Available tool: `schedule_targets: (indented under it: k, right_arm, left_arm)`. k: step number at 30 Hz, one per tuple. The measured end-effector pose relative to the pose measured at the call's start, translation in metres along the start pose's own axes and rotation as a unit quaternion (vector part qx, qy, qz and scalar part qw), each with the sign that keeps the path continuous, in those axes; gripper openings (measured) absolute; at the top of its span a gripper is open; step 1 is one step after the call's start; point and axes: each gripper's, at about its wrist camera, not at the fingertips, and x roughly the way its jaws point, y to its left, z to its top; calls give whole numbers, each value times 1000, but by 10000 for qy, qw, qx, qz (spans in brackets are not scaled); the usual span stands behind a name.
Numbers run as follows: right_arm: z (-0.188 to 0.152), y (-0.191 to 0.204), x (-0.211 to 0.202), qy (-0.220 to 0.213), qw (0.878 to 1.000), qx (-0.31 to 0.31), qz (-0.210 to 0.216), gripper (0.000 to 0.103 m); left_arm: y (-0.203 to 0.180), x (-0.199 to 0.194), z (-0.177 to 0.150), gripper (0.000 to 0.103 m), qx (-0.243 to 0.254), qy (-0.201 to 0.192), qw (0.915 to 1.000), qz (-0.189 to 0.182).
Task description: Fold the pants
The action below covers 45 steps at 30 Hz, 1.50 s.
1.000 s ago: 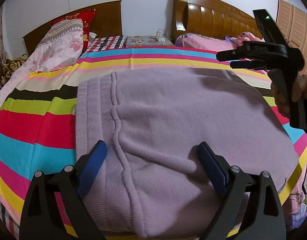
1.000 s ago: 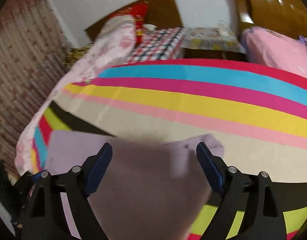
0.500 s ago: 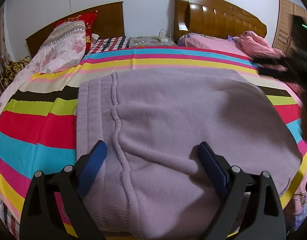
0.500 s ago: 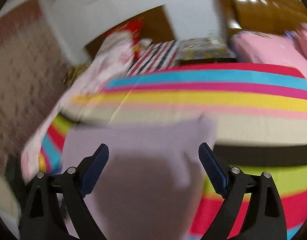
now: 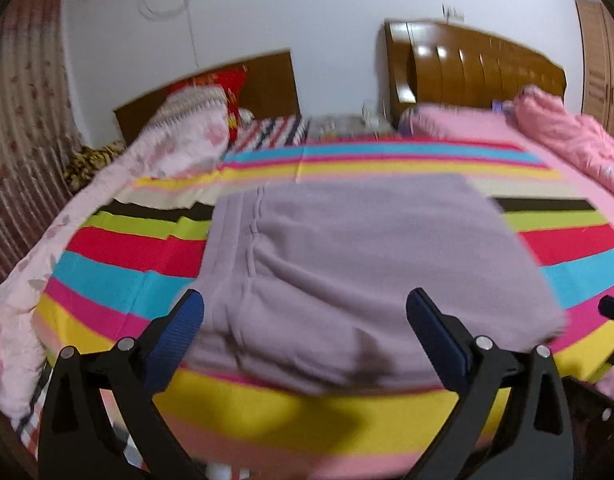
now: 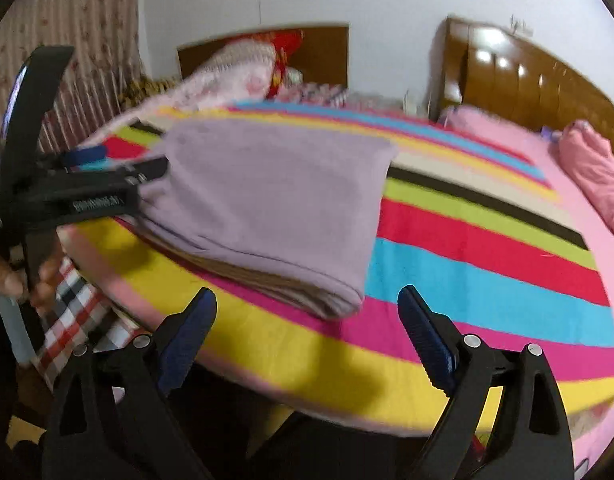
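Folded lilac pants (image 5: 359, 264) lie as a squared stack on a striped bedspread (image 5: 567, 240), near the bed's front edge, with the ribbed waistband along the stack's left side in the left wrist view. The left gripper (image 5: 305, 320) hangs over that near edge with its blue-padded fingers (image 5: 183, 328) spread wide and nothing between them; the cloth sits beyond and between the tips, and whether they touch it cannot be told through the blur. The right gripper (image 6: 307, 324) is likewise fully spread and empty, held off the bed's front edge, apart from the stack's nearest corner, which shows its layered folds. From the right wrist view, the left gripper (image 6: 119, 178) appears side-on at the stack's left edge, a hand (image 6: 23, 272) (only fingers visible) wrapped on its handle. Bare bedspread runs wide to the right of the pants and behind them, up to a floral quilt (image 5: 179, 148) and a red pillow (image 5: 223, 82) at the dark headboard (image 5: 267, 76). A second bed with pink bedding (image 5: 467, 128) adjoins on the right, below a glossy wooden headboard (image 5: 467, 68). A patterned curtain (image 6: 95, 20) closes the left side.
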Motion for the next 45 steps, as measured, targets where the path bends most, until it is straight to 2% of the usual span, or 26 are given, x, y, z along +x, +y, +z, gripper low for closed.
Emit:
schedule_targets:
  k: [5, 6, 7, 8, 11, 16, 20, 25, 45]
  right_arm:
    - [-13, -2, -59, -1022, 9934, 497, -161, 89]
    - [-16, -2, -69, -1224, 9906, 571, -211, 91]
    - [-18, -2, -75, -1349, 9886, 618, -238, 99]
    - [-22, -3, -84, -1572, 9842, 742, -347, 99]
    - [-27, -12, -98, -1879, 9758, 1035, -422, 99]
    - [-28, -14, -97, -2034, 9701, 1265, -380, 99]
    - [-41, -5, -97, -1965, 9737, 1099, -357, 99]
    - [-46, 8, -88, -1731, 9806, 858, -331, 99]
    - [-47, 21, -85, -1660, 9825, 754, -375, 99]
  left_arm:
    - [-19, -77, -8, 101, -141, -681, 9976, 19]
    - [-21, -85, -8, 101, -167, -735, 9972, -7]
    - [-22, -94, -9, 101, -218, -786, 9967, -43]
    - [-22, -103, -10, 101, -308, -818, 9961, -98]
    - [-16, -122, -20, 101, -576, -875, 9943, -171]
    - [-7, -125, -39, 101, -770, -793, 9939, 44]
    - [0, -120, -56, 101, -853, -604, 9942, 251]
    - [10, -109, -69, 101, -955, -384, 9944, 260]
    - [9, -112, -74, 101, -892, -554, 9940, 300]
